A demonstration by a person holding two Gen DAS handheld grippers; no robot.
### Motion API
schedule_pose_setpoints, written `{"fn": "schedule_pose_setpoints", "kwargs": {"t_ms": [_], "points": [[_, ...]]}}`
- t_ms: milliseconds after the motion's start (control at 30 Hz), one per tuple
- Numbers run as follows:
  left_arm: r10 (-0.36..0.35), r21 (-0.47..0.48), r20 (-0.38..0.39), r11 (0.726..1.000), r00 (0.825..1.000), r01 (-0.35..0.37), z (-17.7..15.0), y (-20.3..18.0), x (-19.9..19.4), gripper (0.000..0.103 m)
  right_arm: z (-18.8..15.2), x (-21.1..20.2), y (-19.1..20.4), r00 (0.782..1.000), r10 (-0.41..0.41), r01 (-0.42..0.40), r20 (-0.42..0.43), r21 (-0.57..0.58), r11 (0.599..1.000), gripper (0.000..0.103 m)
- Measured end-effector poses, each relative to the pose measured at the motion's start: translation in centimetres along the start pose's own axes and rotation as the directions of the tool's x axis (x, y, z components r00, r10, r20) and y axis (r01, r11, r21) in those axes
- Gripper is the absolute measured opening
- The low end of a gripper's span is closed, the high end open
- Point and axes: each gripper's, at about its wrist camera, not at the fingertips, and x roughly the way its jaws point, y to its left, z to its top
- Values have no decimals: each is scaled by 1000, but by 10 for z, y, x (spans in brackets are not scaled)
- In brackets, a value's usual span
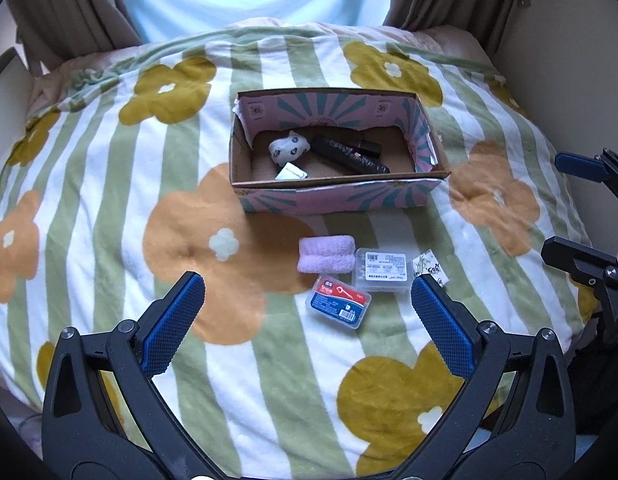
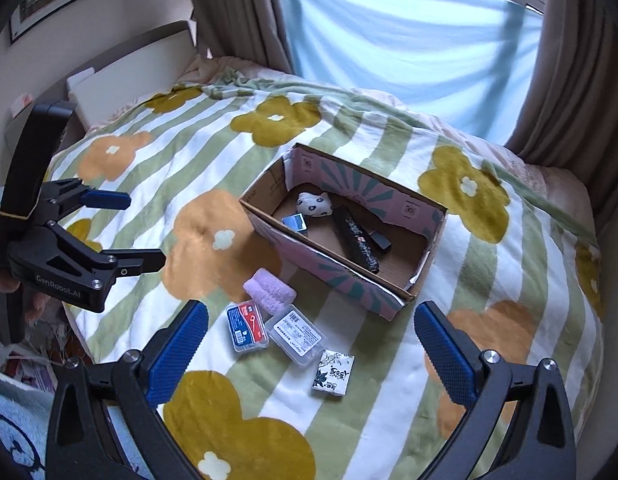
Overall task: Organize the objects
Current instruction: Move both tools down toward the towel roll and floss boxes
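Both the left gripper (image 1: pixel 308 294) and the right gripper (image 2: pixel 311 324) are hovering spread wide and empty over the bed (image 1: pixel 109 168). The cardboard box (image 1: pixel 333 196) is sitting mid-bed; the pink cloth (image 1: pixel 326 254), floss case (image 1: pixel 337 300) and swab box (image 1: pixel 383 270) are lying just beside its near wall.
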Motion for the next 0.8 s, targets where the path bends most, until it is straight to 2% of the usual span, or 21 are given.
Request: {"fn": "schedule_pose_setpoints", "kwargs": {"t_ms": [133, 333, 567, 700, 800], "points": [[-44, 36, -26, 998, 999, 45, -13, -7, 37, 103, -13, 33, -2, 998, 55, -56, -23, -72, 996, 103], [-108, 111, -104, 987, 989, 120, -37, -21, 111, 103, -35, 96, -9, 988, 137, -147, -74, -144, 979, 100], [-112, 186, -177, 972, 978, 145, -60, -33, 179, 103, -62, 169, -5, 972, 183, -216, -150, -251, 944, 99], [-111, 199, -211, 968, 971, 154, -67, -33, 206, 103, -69, 201, -2, 960, 203, -250, -191, -273, 929, 90], [-133, 193, -235, 965, 963, 180, -67, -33, 218, 103, -70, 219, -1, 956, 207, -260, -207, -275, 926, 88]]}}
